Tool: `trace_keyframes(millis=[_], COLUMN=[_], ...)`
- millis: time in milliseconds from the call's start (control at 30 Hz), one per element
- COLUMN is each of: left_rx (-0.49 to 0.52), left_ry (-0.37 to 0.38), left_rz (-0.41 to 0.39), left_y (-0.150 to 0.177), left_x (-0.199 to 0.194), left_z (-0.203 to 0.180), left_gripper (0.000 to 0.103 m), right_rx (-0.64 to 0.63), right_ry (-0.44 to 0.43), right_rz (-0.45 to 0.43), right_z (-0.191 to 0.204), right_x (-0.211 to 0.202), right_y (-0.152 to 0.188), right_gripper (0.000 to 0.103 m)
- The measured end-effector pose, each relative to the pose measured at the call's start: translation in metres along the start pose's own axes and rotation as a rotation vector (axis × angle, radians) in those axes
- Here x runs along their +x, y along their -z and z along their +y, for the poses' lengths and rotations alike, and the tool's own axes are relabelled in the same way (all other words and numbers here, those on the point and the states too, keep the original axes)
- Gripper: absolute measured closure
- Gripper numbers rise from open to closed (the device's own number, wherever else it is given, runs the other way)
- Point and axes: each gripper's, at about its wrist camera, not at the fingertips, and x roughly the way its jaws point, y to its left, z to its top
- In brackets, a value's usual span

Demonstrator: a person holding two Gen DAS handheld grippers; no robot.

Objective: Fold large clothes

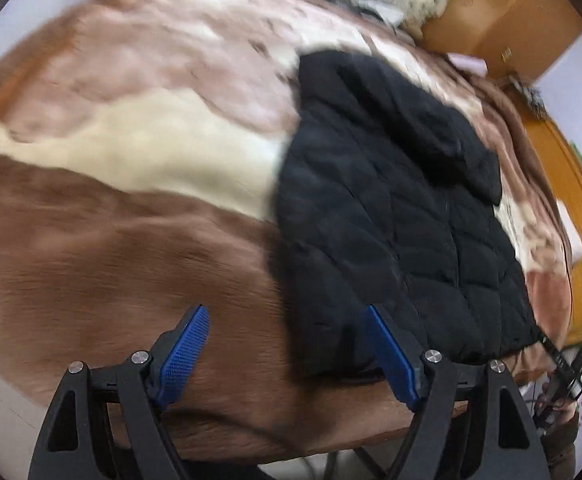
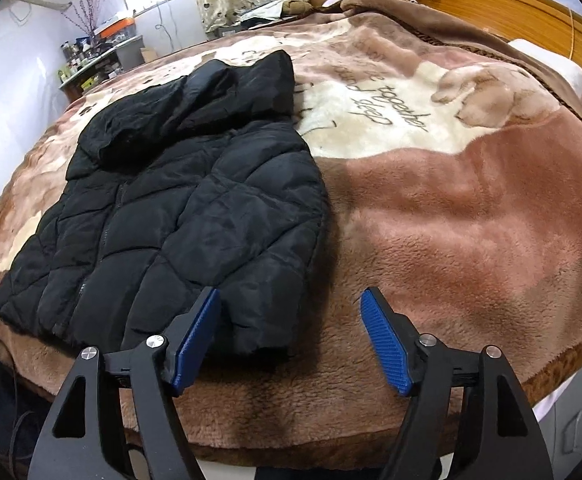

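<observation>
Lying on blanket (image 2: 451, 208): black jacket (image 2: 179, 208). Both grippers, left (image 1: 287, 312) and right (image 2: 291, 296), gape empty. Printed lettering (image 2: 387, 100) readable only in right view; left view blurred, sleeve perhaps folded.

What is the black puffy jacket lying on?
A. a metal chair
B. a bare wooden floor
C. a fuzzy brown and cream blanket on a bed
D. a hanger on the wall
C: the black puffy jacket lies spread flat on the fuzzy brown and cream blanket that covers the bed, with both grippers open above its near edge and not holding it.
</observation>
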Motion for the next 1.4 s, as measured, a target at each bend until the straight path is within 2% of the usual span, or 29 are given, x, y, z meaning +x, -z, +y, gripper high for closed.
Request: trace_keyframes(millis=[133, 333, 433, 467, 533, 567, 633, 667, 700, 733, 800, 1000, 1400], left_rx=[0.043, 0.016, -0.002, -0.008, -0.006, -0.001, -0.004, -0.001, 0.005, 0.005, 0.013, 0.035, -0.025], left_ry=[-0.011, 0.005, 0.039, 0.052, 0.041, 0.033, 0.04, 0.049, 0.057, 0.064, 0.078, 0.123, 0.259], left_rz=[0.05, 0.087, 0.105, 0.113, 0.11, 0.109, 0.105, 0.098, 0.087, 0.081, 0.058, 0.003, -0.069], left_y=[0.002, 0.008, 0.009, 0.009, 0.007, 0.006, 0.004, 0.003, 0.002, 0.002, 0.001, 0.0, 0.006], left_x=[0.024, 0.041, 0.047, 0.049, 0.049, 0.049, 0.046, 0.043, 0.039, 0.035, 0.025, -0.006, -0.073], left_z=[-0.02, -0.022, -0.023, -0.024, -0.026, -0.028, -0.03, -0.031, -0.032, -0.032, -0.035, -0.044, -0.039], left_gripper=[0.023, 0.023, 0.034, 0.041, 0.047, 0.056, 0.064, 0.069, 0.073, 0.074, 0.078, 0.082, 0.083], right_rx=[0.028, 0.032, 0.043, 0.049, 0.075, 0.083, 0.091, 0.094, 0.097, 0.094, 0.081, 0.076, 0.046], right_ry=[-0.007, -0.021, -0.062, -0.081, -0.124, -0.132, -0.133, -0.153, -0.175, -0.167, -0.168, -0.221, -0.27], right_rz=[0.018, 0.046, 0.066, 0.09, 0.119, 0.112, 0.109, 0.116, 0.122, 0.12, 0.111, 0.029, -0.078], right_z=[-0.006, -0.01, -0.011, -0.01, -0.01, -0.01, -0.008, -0.006, -0.005, -0.003, 0.0, 0.006, 0.001], right_x=[0.007, 0.015, 0.021, 0.024, 0.029, 0.028, 0.028, 0.028, 0.028, 0.026, 0.022, -0.011, -0.076], right_y=[-0.001, 0.002, 0.003, 0.004, 0.005, 0.005, 0.006, 0.005, 0.005, 0.004, 0.003, -0.006, -0.024], right_gripper=[0.03, 0.03, 0.03, 0.03, 0.03, 0.03, 0.04, 0.057, 0.064, 0.065, 0.079, 0.086, 0.087])
